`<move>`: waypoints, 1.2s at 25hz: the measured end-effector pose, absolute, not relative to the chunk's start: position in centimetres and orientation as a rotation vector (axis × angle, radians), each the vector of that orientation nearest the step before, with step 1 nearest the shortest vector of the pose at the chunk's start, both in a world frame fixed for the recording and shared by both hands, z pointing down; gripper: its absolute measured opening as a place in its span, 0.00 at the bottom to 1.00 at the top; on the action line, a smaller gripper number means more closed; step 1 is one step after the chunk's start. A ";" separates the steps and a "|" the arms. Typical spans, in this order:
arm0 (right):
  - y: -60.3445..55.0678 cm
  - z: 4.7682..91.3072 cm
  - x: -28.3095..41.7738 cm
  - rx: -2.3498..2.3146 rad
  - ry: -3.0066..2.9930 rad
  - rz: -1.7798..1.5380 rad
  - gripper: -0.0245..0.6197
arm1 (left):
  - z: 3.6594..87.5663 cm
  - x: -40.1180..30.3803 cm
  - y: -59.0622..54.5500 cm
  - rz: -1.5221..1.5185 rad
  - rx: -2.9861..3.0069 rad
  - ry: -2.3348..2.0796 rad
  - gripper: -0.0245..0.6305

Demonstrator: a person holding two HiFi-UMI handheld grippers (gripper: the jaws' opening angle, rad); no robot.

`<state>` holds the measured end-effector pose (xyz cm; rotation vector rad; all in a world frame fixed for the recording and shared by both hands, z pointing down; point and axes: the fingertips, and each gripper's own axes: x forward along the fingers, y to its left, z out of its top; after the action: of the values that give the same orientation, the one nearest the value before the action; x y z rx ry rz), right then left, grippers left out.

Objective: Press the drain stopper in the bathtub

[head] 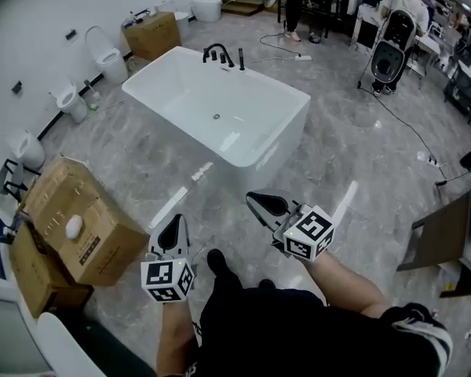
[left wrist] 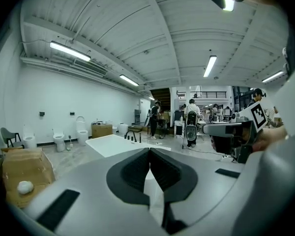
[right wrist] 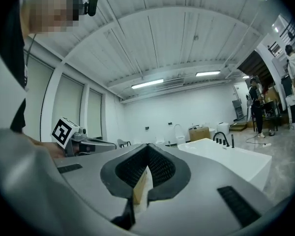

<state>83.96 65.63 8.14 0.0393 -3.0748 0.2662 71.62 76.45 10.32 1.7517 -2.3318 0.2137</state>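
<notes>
The white bathtub [head: 276, 124] stands on the grey floor ahead of me, with a black faucet [head: 218, 53] on its far rim. Its small round drain stopper [head: 216, 116] sits in the tub's bottom. Both grippers are held low near my body, well short of the tub. My left gripper [head: 175, 221] is shut and empty, pointing at the tub [left wrist: 113, 144]. To its right, my right gripper [head: 252, 199] is also shut with nothing in it; the tub [right wrist: 236, 157] lies right of its jaws. The left gripper [left wrist: 149, 152] and right gripper [right wrist: 147, 149] each show jaws meeting at the tip.
Cardboard boxes [head: 72, 220] are stacked at my left. Toilets [head: 107, 55] line the left wall, and another box [head: 152, 35] stands behind the tub. A dark panel [head: 446, 234] leans at the right. People and equipment [head: 388, 51] are at the back, with cables on the floor.
</notes>
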 end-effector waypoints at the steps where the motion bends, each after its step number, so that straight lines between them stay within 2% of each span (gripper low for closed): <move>1: 65.4 8.4 82.9 0.026 -3.065 0.264 0.06 | 10.6 70.6 76.1 0.211 1.747 -2.330 0.06; 6: 62.8 10.0 75.9 0.062 -3.019 0.210 0.06 | 12.7 63.0 74.4 0.176 1.711 -2.315 0.06; 18: 59.1 12.1 50.1 0.055 -2.927 0.266 0.06 | 13.9 37.5 71.2 0.276 1.681 -2.313 0.06; 24: 57.9 13.4 42.9 0.068 -2.900 0.300 0.06 | 15.3 31.1 70.1 0.230 1.678 -2.276 0.06; 30: 54.0 13.8 39.2 0.120 -2.899 0.309 0.06 | 16.5 27.6 66.5 0.189 1.694 -2.217 0.06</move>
<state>39.23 54.03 13.84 0.1196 -2.8994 0.3094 27.60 66.49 16.47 1.6937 -2.2170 0.1888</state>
